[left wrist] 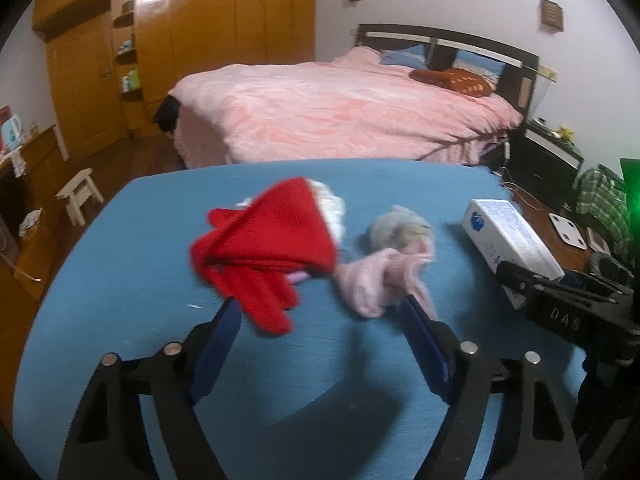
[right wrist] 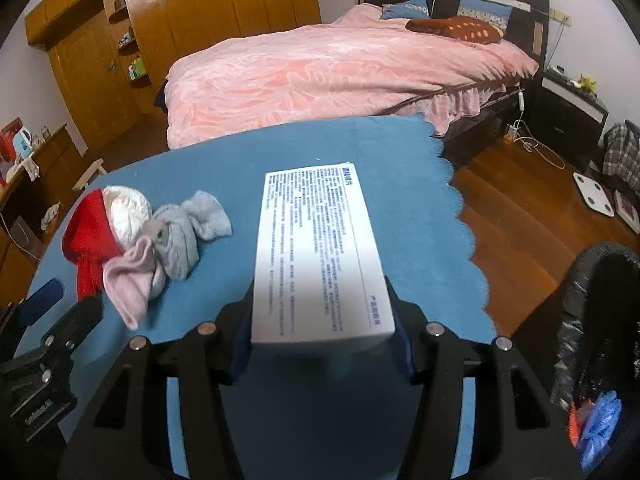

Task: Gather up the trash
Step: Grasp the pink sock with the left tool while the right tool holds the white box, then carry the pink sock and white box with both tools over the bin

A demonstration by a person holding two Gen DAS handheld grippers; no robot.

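My right gripper [right wrist: 322, 332] is shut on a white box [right wrist: 320, 248] with blue print, holding its near end between the blue pads above the blue tablecloth [right wrist: 400, 184]. The same box [left wrist: 508, 236] shows at the right of the left wrist view. My left gripper [left wrist: 320, 316] stands open over the cloth. A blurred red cloth [left wrist: 264, 248] lies just ahead of its left finger, and a pink sock [left wrist: 376, 280] reaches its right finger. Behind them are a grey sock [left wrist: 396, 232] and a crumpled white wad [left wrist: 332, 208]. Neither pad presses on anything.
A bin lined with a black bag [right wrist: 592, 320] stands on the wooden floor at the right, with blue and orange scraps inside. A pink-covered bed [right wrist: 340, 64] lies beyond the table. A white scale [right wrist: 594, 198] rests on the floor, and a small white stool [left wrist: 78, 194] stands at the left.
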